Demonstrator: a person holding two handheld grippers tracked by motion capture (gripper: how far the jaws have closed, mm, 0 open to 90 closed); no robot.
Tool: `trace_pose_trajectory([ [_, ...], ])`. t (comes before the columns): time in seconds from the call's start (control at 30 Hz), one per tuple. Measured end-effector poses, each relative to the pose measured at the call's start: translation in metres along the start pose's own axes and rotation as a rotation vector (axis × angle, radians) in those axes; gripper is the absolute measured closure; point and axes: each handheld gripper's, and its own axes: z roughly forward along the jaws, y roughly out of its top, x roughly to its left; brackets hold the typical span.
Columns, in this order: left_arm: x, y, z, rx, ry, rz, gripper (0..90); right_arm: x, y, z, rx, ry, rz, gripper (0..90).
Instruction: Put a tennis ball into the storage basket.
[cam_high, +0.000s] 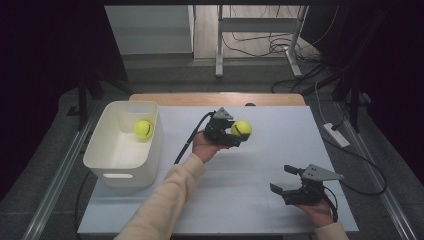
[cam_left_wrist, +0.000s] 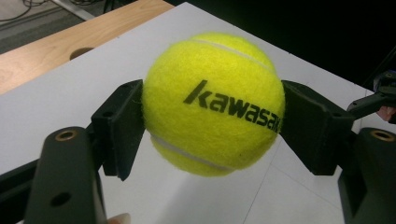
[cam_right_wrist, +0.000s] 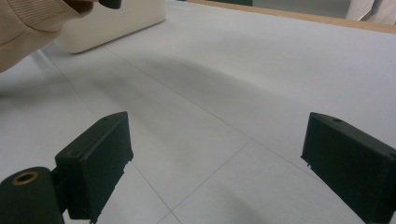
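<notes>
Pinching the tennis ball (cam_left_wrist: 212, 102) at its two sides, the left gripper (cam_high: 239, 131) shows the ball's slanting black lettering; the right gripper's (cam_high: 285, 180) jaws stand spread.

We see the high view as dim overall, its left and right edges sinking into near black, while the white table (cam_high: 260, 200) takes a soft, even light from above. The floor beyond it sits in a brighter band at the top. Shadows are faint there: a weak one lies beside the white bin (cam_high: 107, 165). In the left gripper view the tennis ball (cam_left_wrist: 212, 102) is sharp and vividly lit, its felt and lettering crisp, with a black corner at upper right. In the right gripper view a broad, soft shadow crosses the table, and the 2 near jaws look slightly soft.
</notes>
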Motion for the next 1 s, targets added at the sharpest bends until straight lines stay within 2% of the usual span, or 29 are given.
trace_pose_trajectory([
  [0.73,0.006,-0.003,-0.028,-0.048,0.018,-0.005,27.5,0.001,0.000,0.001,0.002,0.001,-0.004,7.9],
  [1.0,0.009,-0.002,-0.040,-0.062,0.038,-0.002,27.4,0.001,0.000,0.000,0.003,-0.001,-0.004,7.9],
])
